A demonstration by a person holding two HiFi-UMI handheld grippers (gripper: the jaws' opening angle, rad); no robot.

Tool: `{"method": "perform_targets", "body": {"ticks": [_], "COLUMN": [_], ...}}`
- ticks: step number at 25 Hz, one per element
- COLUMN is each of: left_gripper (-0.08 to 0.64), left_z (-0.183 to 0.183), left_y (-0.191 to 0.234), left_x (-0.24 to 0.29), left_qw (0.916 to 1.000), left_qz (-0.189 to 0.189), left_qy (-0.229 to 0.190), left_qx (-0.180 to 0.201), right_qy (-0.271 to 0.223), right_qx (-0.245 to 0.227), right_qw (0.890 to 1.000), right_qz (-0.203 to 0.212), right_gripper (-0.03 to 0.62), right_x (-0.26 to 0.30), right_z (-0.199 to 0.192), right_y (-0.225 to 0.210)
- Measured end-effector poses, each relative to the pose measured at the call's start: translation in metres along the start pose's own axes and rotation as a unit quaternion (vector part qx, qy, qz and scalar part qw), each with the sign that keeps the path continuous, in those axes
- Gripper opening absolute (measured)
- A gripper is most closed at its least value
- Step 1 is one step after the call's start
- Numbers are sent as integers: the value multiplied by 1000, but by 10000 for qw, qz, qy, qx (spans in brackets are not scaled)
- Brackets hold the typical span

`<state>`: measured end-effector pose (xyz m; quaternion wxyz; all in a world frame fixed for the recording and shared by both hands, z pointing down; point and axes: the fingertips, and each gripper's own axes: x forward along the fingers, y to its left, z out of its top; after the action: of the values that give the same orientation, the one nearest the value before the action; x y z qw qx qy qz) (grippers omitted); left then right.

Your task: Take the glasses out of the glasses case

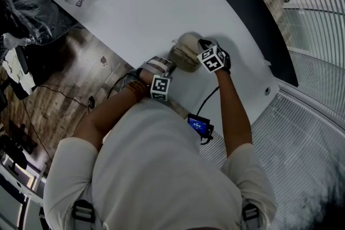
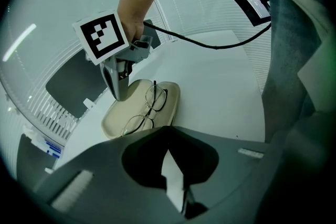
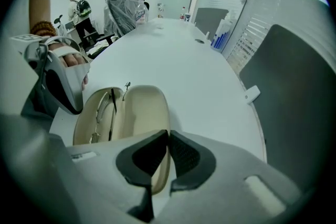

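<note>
glasses not out yet: folded, lying in the right-hand shell of the open glasses case, centre of the left gripper view. The case lies spread open on the white table with both shells facing up. The other shell is bare.

right gripper comes down steeply on the bare shell. Its jaws are together, with that shell's thin rim running in between them. It looks like a pinch on the rim, probably to pin the case so it can't slide or fold shut during the pick.

left gripper sits low at the case's near end, bottom centre of its own view. Jaws are closed tip to tip, with nothing visibly between them. Can't tell if they touch the rim.

My read: setup only, extraction not begun. The left has to open first. The wire frame is thin and sits down in the shell, so go for the bridge or a temple.
</note>
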<state>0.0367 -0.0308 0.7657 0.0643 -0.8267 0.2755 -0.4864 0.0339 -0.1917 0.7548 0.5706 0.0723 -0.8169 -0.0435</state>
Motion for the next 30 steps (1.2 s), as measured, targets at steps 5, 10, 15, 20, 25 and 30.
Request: {"method": "perform_targets", "body": {"ticks": [5,10,15,20,25,30], "left_gripper": [3,3,3,3,3,3], "left_z": [1,0,-6,-5,-9,-9], "left_y": [-1,-3,-7,-7,-5,-8], "left_x": [3,3,4,3,1,-4], "left_qw": [10000,9999,9999,9999,9999,9999], "left_qz": [-35,-105,-134,-112,-69,-29], "left_qy": [-16,34,77,74,113,106], "left_qx": [-1,-14,6,37,61,72], "right_qy": [31,107,55,-66,-179,-305], "right_qx": [-47,-92,-203,-120,-45,0], "right_qw": [10000,9999,9998,9998,9996,9991], "right_qz": [-7,12,-48,-151,-202,-291], "right_gripper": [25,26,26,31,41,41], "right_x": [6,8,5,-4,-12,-24], "right_z": [-2,-2,3,5,7,9], "right_y": [-1,-2,-1,1,2,5]}}
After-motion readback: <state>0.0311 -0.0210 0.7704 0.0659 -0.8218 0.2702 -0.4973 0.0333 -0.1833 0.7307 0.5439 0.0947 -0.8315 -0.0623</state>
